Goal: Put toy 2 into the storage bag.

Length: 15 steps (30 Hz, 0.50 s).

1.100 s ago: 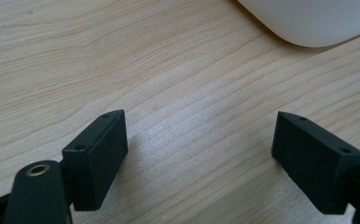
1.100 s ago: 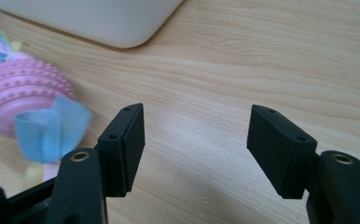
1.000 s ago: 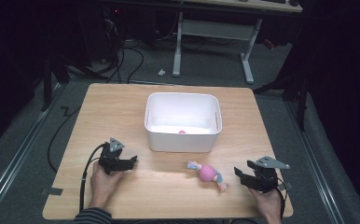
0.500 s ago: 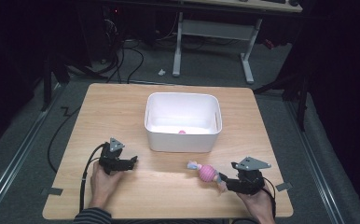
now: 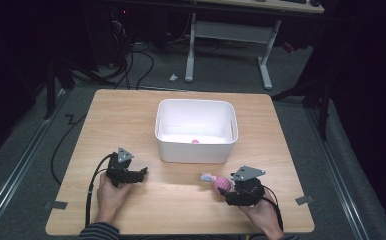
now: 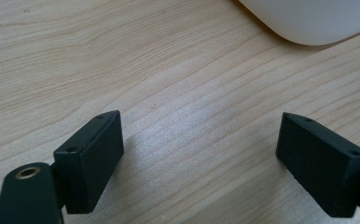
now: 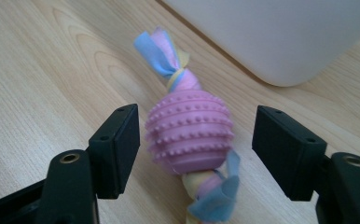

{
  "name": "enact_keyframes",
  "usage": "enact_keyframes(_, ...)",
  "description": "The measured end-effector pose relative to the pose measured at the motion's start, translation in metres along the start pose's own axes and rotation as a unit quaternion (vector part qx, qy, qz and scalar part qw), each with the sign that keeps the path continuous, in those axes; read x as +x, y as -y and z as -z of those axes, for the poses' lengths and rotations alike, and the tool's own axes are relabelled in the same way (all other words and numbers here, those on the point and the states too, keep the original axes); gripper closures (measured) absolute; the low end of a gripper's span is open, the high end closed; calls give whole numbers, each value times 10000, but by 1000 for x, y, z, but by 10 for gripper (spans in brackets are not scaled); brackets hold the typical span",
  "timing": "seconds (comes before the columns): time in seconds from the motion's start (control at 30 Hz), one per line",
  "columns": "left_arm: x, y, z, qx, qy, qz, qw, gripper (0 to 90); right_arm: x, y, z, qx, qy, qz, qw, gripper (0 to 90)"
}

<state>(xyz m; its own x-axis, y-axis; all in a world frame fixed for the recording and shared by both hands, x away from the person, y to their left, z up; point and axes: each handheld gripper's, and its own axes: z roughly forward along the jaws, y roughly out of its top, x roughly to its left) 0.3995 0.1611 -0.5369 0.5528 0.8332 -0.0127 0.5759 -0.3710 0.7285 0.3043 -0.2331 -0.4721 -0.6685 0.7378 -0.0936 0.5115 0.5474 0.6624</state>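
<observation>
Moved since a second ago: my right gripper (image 5: 227, 190) has slid in along the near edge, from the table's right corner to the pink toy (image 5: 219, 182); my left gripper (image 5: 133, 174) has kept its place.
Left gripper: resting low on the wood at the near left, held in my left hand (image 5: 110, 196). Its jaws have just been opening and now stand wide, with bare table (image 6: 178, 116) between them and nothing held.
White bin: the bin (image 5: 196, 153) sits at the middle of the table, well ahead of both grippers. A small pink item (image 5: 195, 141) lies inside against its near wall.
Pink toy: a knobbed ball (image 7: 190, 133) with pastel cloth tails lies flat on the wood just in front of the bin's near right corner.
Right gripper: the jaws are open and straddle the ball, one pad on each side, with a gap showing on both; not yet gripping.
Meaning for the work: I judge the reach is done and the next step is to close on the ball, then carry it to the bin.
Edges: the toy is well in from the table's near edge; the bin wall (image 7: 280, 42) stands close behind it.
Open room: wide bare wood lies between my two grippers, so a lift and forward carry looks unobstructed.
</observation>
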Motion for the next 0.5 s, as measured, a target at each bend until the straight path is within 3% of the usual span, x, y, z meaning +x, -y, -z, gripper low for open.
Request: enact_keyframes(0.5, 0, 0, 0, 1, 2, 0, 10000, 148, -2, -6, -24, 584, -84, 130, 9982, 273)
